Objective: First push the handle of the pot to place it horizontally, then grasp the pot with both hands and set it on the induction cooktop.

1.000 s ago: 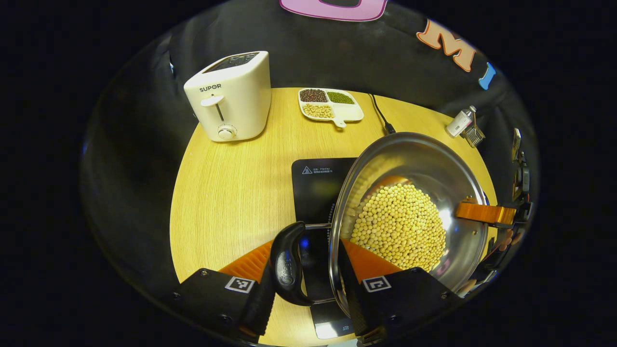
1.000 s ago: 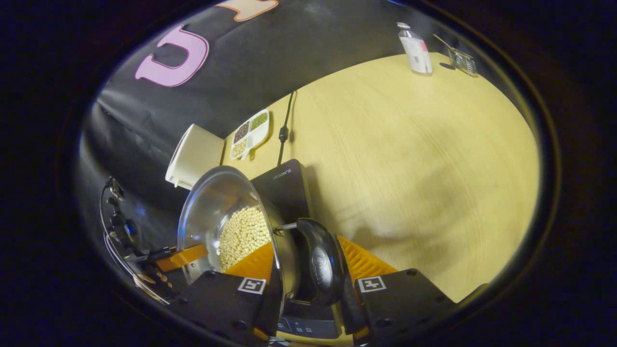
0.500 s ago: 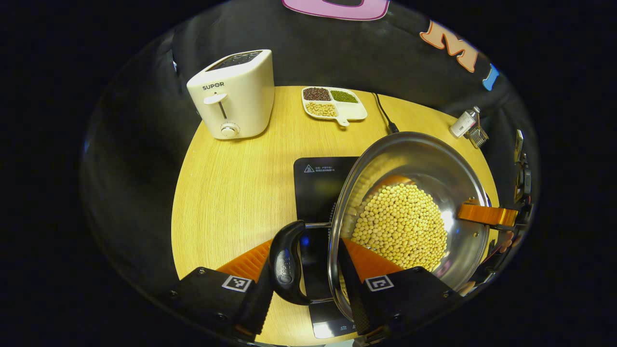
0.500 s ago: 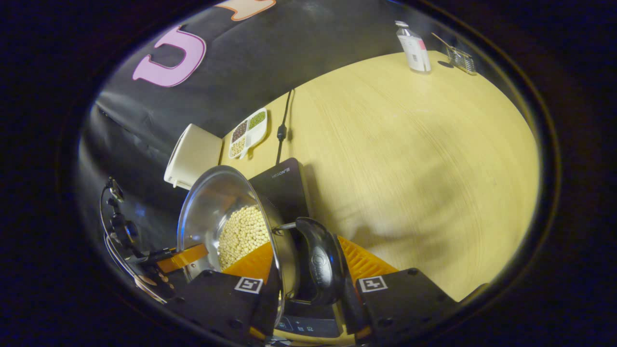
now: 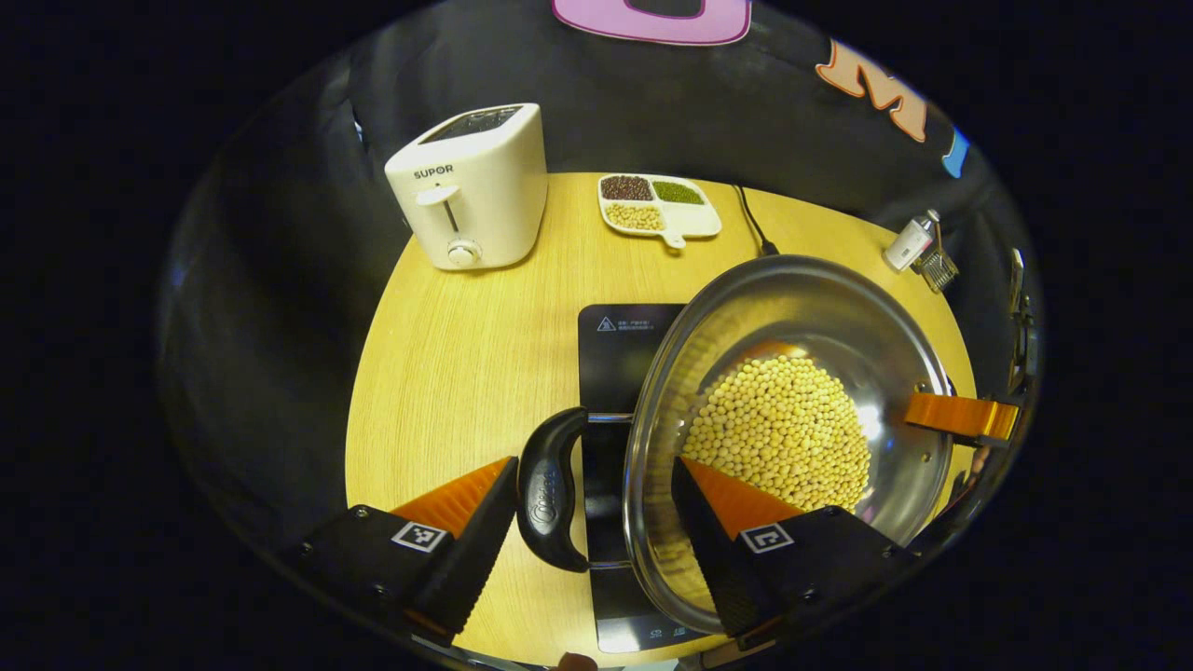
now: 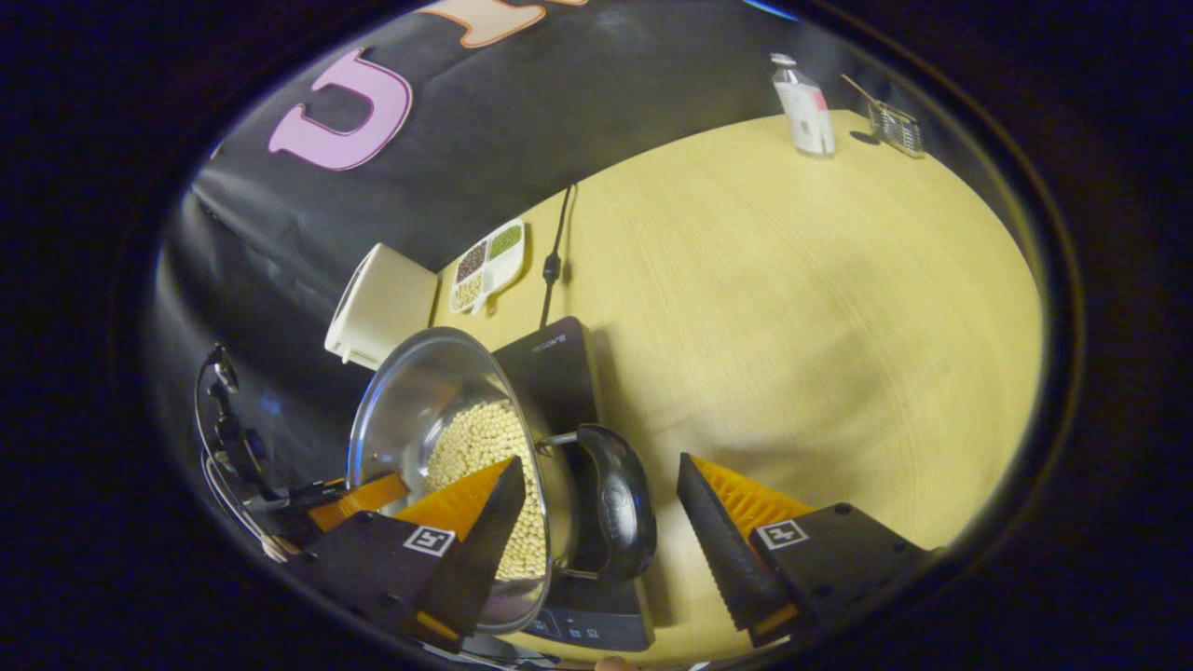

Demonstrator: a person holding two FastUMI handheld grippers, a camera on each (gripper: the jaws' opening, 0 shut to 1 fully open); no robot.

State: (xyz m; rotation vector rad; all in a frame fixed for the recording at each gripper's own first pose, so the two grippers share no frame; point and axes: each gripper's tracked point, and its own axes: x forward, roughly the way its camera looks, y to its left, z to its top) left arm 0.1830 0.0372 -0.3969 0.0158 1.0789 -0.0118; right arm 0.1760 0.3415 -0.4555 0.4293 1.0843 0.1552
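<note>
The steel pot (image 5: 792, 410) sits on the black induction cooktop (image 5: 620, 354) in the middle of the round wooden worktop (image 5: 447, 373), its bowl full of pale yellow beans (image 5: 778, 433). Its two black loop handles lie on a line across the pot, one toward each gripper: in the left gripper view the near handle (image 5: 545, 489) juts from the rim toward the camera's left, and in the right gripper view the other handle (image 6: 615, 503) points out to the right of the rim.

The left tongs (image 5: 596, 508) stand spread, one finger just outside the handle, the other reaching over the rim above the beans, neither plainly pressing on anything. The right tongs (image 6: 601, 513) are spread wider still, one finger over the beans, the other well clear on the bare wood.

Toward the wall stand a cream toaster (image 5: 475, 186) and a divided dish (image 5: 660, 203) of dried beans, with the cooktop's cord (image 6: 552, 256) running back beside it. A small bottle (image 6: 803, 107) stands near the far edge. To the pot's right the worktop lies open.
</note>
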